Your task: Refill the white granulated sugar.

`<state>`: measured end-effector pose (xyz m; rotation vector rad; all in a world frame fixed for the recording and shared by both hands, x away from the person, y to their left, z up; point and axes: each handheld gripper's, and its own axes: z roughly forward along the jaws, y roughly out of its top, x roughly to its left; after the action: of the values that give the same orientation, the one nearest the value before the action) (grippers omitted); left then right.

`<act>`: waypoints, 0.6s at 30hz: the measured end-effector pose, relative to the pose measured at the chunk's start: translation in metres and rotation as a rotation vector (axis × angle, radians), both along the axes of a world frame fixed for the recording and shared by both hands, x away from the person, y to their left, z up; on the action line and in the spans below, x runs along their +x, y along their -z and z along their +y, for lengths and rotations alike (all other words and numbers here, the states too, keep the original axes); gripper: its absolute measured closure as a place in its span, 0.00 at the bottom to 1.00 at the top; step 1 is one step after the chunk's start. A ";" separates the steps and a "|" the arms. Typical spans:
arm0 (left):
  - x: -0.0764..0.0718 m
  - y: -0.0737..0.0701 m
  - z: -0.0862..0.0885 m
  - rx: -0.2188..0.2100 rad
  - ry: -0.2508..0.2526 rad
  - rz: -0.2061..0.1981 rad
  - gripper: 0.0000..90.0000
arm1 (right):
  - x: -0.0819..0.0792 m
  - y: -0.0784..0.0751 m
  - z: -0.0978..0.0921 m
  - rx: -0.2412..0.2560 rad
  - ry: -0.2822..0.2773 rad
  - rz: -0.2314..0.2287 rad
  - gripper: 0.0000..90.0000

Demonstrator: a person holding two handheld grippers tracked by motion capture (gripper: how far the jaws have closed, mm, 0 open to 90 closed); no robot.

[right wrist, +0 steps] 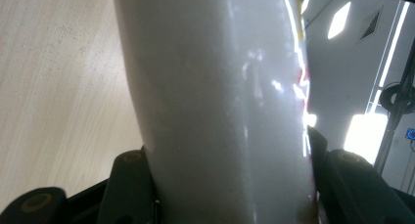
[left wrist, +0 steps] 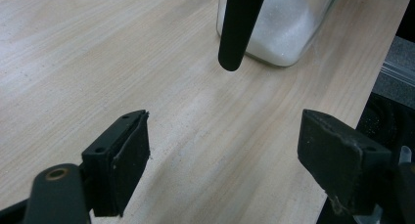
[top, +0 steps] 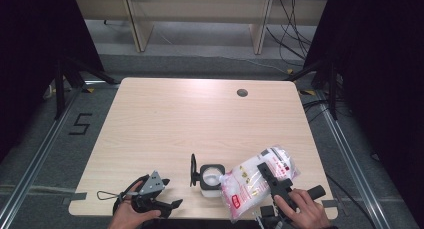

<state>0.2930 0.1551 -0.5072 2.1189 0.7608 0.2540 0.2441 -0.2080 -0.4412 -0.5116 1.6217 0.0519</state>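
Right tool gripping bag, tilted jarward

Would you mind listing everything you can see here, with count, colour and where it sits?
Bag: one, clear plastic with red print, full of white grains, held tilted over the jar at the table's near right.
Jar: one, clear square with black rim, some white grains inside, near edge centre.
Jar lid: one, black, hinged open at the jar's left.
Table: one, light wood, with a dark round hole near its far edge.
Floor marking: one, black, left of the table.
Left gripper: one, black, jaws apart, over the table's near left.
Right gripper: one, black, clamped on the bag.
Hands: two, at the bottom edge.
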 end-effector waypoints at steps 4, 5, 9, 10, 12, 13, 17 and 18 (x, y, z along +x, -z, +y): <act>0.000 0.000 0.000 0.003 0.005 -0.005 0.21 | 0.000 0.000 0.000 0.001 0.005 0.004 0.57; 0.001 0.000 0.001 0.011 0.017 -0.019 0.21 | 0.000 0.000 0.000 -0.001 0.006 0.004 0.57; 0.000 0.000 0.000 -0.001 0.000 0.000 0.21 | 0.000 0.000 0.000 0.003 0.004 0.002 0.57; 0.000 0.000 0.000 -0.001 0.001 0.000 0.21 | 0.000 0.000 0.000 0.002 0.004 0.003 0.57; 0.000 0.000 0.000 -0.001 0.000 -0.001 0.21 | 0.000 0.000 0.000 0.003 0.004 0.002 0.57; 0.000 0.000 0.000 -0.001 0.000 -0.001 0.21 | -0.001 0.000 -0.001 0.004 0.006 -0.005 0.57; 0.000 0.000 0.000 -0.001 0.001 0.000 0.21 | 0.000 0.000 0.000 0.004 0.005 0.003 0.57; 0.000 0.000 0.000 -0.001 0.001 0.000 0.21 | 0.000 -0.001 0.000 -0.003 0.005 0.002 0.57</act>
<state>0.2929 0.1551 -0.5071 2.1179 0.7602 0.2532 0.2440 -0.2085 -0.4407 -0.5099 1.6254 0.0460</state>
